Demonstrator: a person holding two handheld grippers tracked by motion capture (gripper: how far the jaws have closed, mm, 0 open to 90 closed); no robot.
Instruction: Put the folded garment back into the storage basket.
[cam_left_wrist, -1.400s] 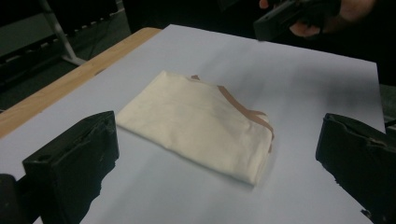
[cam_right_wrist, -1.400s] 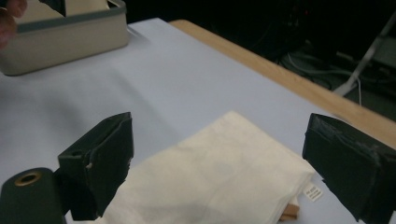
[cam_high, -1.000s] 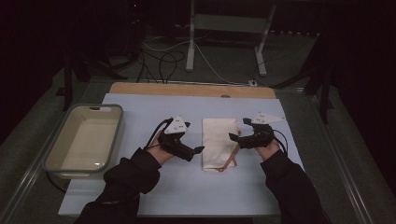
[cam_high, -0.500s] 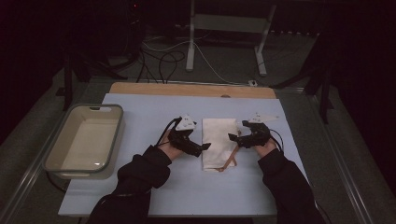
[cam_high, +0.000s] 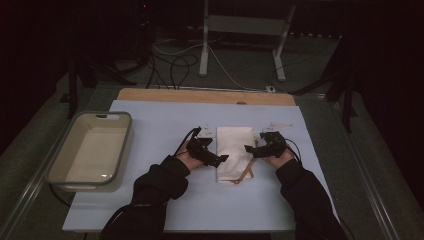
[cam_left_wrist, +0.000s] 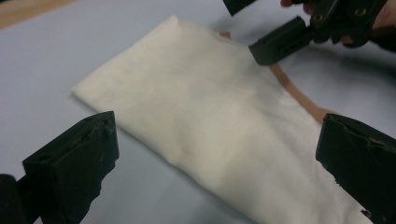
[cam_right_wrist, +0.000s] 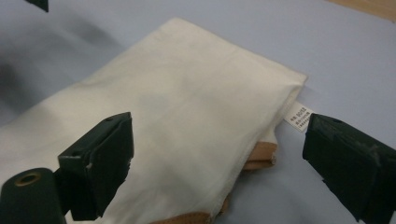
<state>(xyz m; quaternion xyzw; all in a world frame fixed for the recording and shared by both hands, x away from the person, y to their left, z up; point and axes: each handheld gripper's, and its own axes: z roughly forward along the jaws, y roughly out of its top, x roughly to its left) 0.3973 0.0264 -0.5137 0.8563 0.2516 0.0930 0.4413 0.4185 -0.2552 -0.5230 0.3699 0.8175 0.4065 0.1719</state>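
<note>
Folded cream cloth (cam_high: 234, 152) lies flat at frame centre on the blue counter (cam_high: 165, 120). Left gripper (cam_high: 223, 158) and right gripper (cam_high: 248, 148) flank it, jaws spread wide, holding nothing. Brown strap (cam_high: 245, 175) protrudes beneath. Tub (cam_high: 55, 172) sits left.

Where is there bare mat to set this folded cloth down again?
Bare pale blue mat lies between the grey rectangular tub and the left gripper, and along the near edge between the sleeves. It is crowded around the folded cream cloth, flanked by the right gripper.
</note>
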